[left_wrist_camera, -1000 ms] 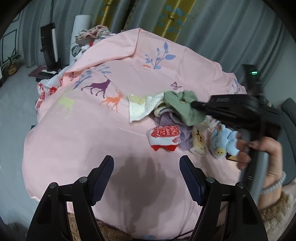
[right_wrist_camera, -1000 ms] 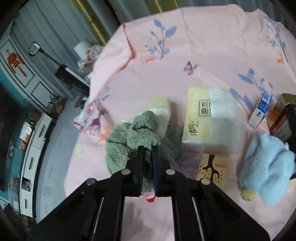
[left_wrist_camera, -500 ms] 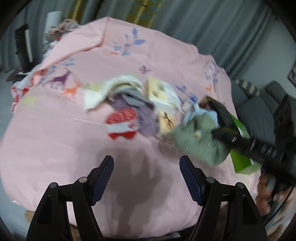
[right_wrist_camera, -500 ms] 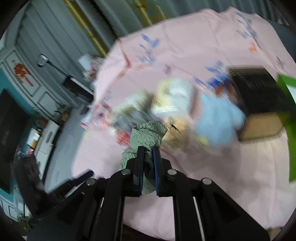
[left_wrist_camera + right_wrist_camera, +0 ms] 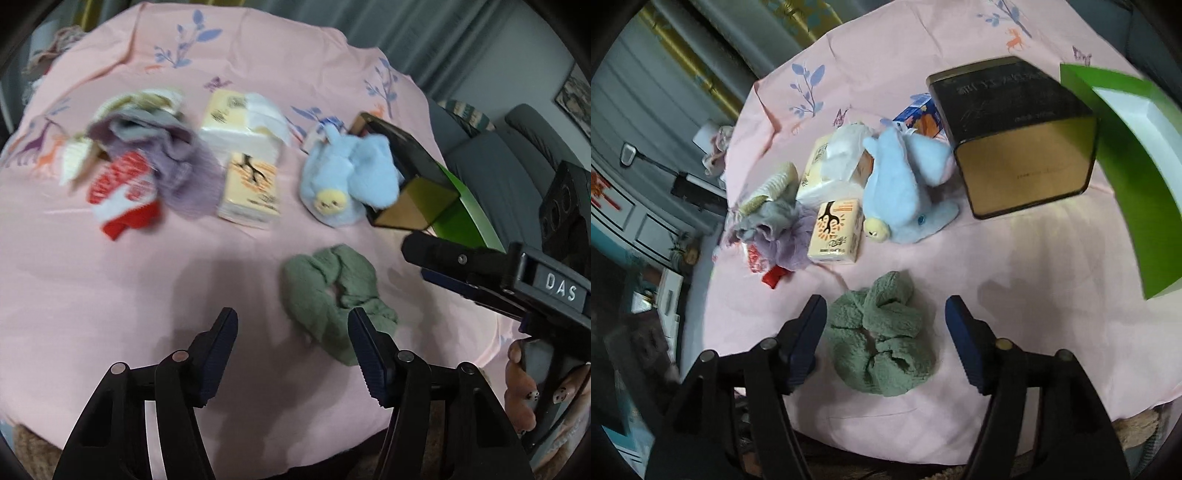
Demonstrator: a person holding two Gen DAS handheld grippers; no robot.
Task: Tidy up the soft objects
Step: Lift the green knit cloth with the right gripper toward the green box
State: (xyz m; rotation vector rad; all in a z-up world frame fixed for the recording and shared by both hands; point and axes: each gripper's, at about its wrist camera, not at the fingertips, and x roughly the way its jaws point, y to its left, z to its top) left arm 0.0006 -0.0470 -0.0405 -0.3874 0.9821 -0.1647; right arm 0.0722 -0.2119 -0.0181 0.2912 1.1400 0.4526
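A green fuzzy scrunchie [image 5: 882, 332] lies loose on the pink bedsheet [image 5: 1015, 295], near its front edge. My right gripper [image 5: 885, 319] hovers over it, jaws opening, and neither pad touches the scrunchie between them. In the left wrist view the scrunchie [image 5: 328, 288] lies just ahead and right of my left gripper [image 5: 291, 328], whose jaws are closing on nothing. The right gripper [image 5: 415, 258] reaches in from the right, held by a hand [image 5: 524, 391]. Farther back lie a blue plush toy [image 5: 343, 177], a purple cloth [image 5: 184, 166] and a red-and-white sock [image 5: 122, 192].
Two tissue packs [image 5: 251, 177] sit between the cloth pile and the plush. A black-and-gold tin [image 5: 1019, 136] and an open green box [image 5: 1126, 155] stand at the right. A small blue carton [image 5: 919, 114] is behind the plush. The bed's edge runs along the bottom.
The right gripper carried the green scrunchie from the pile to the front of the bed and let it go there. Both views swung to the right. The left jaws narrowed a little.
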